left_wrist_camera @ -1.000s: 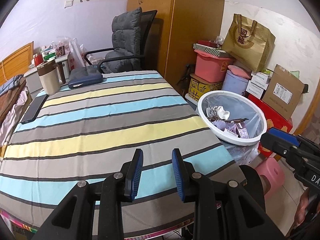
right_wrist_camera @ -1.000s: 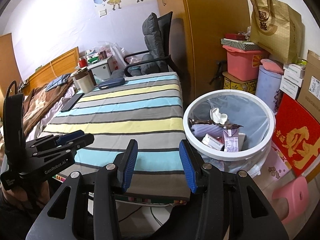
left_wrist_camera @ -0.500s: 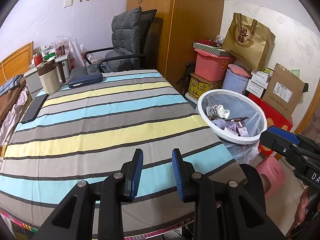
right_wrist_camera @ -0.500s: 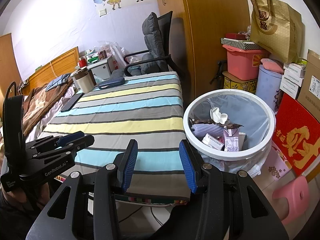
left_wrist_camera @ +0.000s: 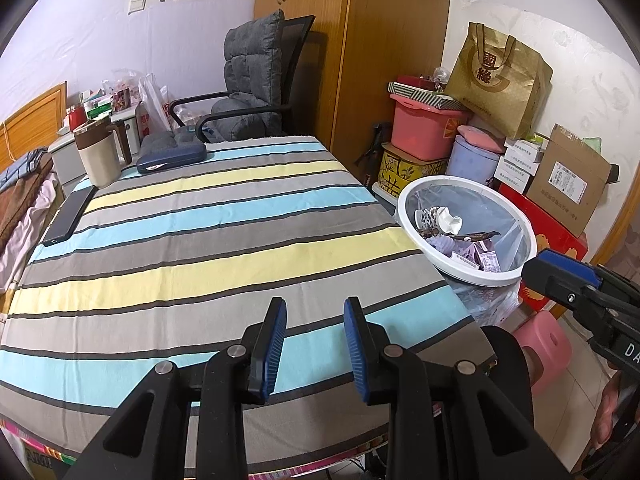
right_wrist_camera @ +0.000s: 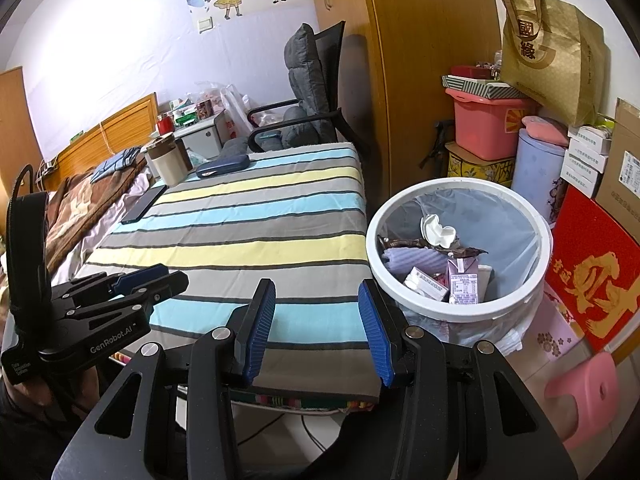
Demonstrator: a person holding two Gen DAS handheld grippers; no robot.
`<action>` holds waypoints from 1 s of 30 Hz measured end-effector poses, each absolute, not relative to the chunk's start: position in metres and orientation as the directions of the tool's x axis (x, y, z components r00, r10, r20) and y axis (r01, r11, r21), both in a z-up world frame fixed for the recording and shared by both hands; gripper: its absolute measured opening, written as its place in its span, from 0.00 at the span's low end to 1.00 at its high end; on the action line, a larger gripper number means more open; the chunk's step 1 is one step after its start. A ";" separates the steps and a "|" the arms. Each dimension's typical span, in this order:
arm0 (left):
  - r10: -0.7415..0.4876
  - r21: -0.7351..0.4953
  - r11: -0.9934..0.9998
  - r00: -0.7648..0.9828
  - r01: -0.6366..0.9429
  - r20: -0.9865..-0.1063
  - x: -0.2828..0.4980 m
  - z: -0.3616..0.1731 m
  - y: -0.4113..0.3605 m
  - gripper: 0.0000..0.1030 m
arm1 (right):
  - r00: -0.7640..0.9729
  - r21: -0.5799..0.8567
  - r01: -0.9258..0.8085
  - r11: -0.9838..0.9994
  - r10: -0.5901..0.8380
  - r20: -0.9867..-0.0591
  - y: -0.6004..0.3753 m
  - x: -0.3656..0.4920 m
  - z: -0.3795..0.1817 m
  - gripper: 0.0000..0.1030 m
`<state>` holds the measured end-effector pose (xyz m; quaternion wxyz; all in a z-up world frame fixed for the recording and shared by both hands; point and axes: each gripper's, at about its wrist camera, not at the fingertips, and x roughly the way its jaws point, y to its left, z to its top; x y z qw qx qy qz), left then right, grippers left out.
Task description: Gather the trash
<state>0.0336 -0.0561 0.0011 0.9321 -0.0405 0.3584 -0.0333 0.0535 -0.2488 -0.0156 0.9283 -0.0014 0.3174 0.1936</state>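
Note:
A white round trash bin (left_wrist_camera: 464, 194) (right_wrist_camera: 456, 314) with a clear liner stands on the floor off the table's right edge. It holds crumpled paper, wrappers and small purple cartons (right_wrist_camera: 462, 280). My left gripper (left_wrist_camera: 314, 332) is open and empty over the near edge of the striped tablecloth (left_wrist_camera: 208, 240). My right gripper (right_wrist_camera: 316, 320) is open and empty, near the table's near right corner, left of the bin. Each gripper also shows in the other's view, the right one (left_wrist_camera: 560, 276) and the left one (right_wrist_camera: 140, 284).
On the far left of the table stand a beige mug (left_wrist_camera: 100, 152), a dark blue case (left_wrist_camera: 172, 158) and a black phone (left_wrist_camera: 70, 214). A grey office chair (left_wrist_camera: 252, 92) is behind the table. Boxes, a pink tub (left_wrist_camera: 424, 128) and a pink stool (right_wrist_camera: 580, 396) crowd the floor at right.
Hardly anything has moved; the left wrist view has shifted very slightly. Both grippers stay open and empty.

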 end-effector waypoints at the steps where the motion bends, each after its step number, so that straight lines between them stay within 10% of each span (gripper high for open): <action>1: -0.091 -0.099 0.995 0.741 0.033 -0.666 0.034 0.001 -0.056 0.29 | 0.724 0.120 -0.360 0.925 0.358 -0.590 -0.249 0.054 -0.016 0.44; 30: -0.081 -0.100 0.995 0.736 0.019 -0.672 0.035 0.001 -0.055 0.29 | 0.718 0.122 -0.359 0.925 0.358 -0.597 -0.245 0.054 -0.019 0.44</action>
